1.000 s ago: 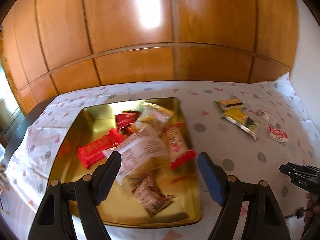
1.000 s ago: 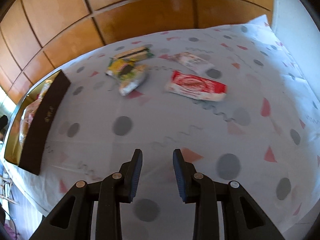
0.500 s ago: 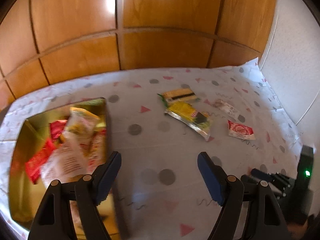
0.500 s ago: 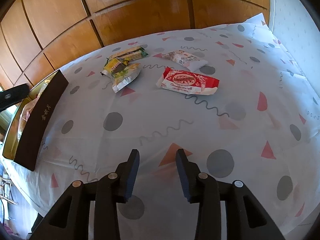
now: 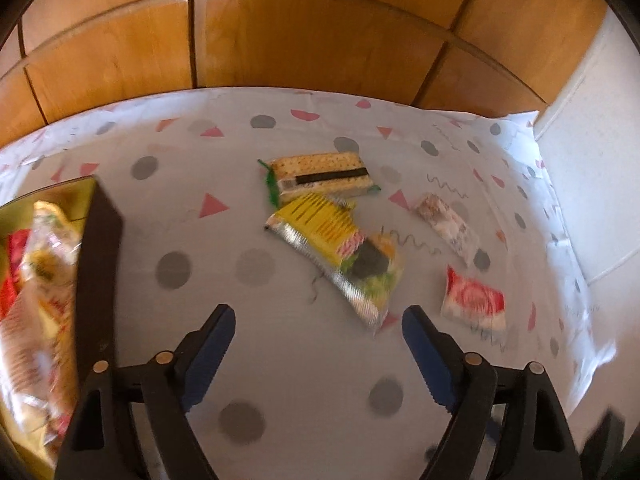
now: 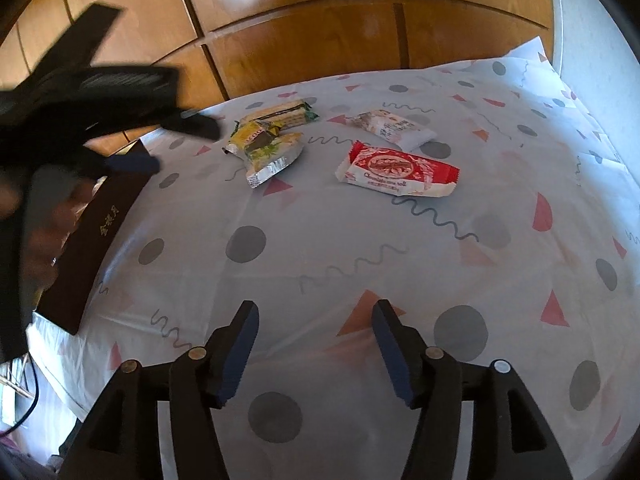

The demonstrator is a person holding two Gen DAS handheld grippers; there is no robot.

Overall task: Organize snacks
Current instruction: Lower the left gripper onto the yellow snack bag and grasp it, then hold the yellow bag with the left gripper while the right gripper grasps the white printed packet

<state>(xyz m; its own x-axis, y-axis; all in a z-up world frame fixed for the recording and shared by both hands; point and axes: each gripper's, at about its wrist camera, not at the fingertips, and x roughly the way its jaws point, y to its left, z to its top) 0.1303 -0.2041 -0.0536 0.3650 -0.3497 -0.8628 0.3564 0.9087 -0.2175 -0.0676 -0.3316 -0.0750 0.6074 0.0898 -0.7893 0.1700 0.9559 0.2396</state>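
Four loose snacks lay on the patterned tabletop point(image 6: 360, 264) in front of the wooden panels point(image 5: 320, 40). The cracker pack point(image 5: 320, 178) lay farthest back, its long axis running left to right in the left wrist view. Touching its near edge, the yellow pack point(image 5: 340, 256) lay on a diagonal, its foil end pointing toward the near right. To the right, well apart from those two, the pale pack point(image 5: 446, 226) also lay on a diagonal, and the red pack point(image 5: 474, 300) lay just nearer than it. In the right wrist view the red pack point(image 6: 396, 170) had its long axis roughly left to right, tilted slightly down at the right.

At the left edge stood the tray point(image 5: 98, 280), gold inside with a dark wall, with several snacks piled in it.

The left claw point(image 5: 318, 340) hung released above bare cloth, its jaws having just widened, nothing between them; the yellow pack's foil end lay just beyond. The right claw point(image 6: 314, 340) was also released, jaws just opened, over empty cloth.
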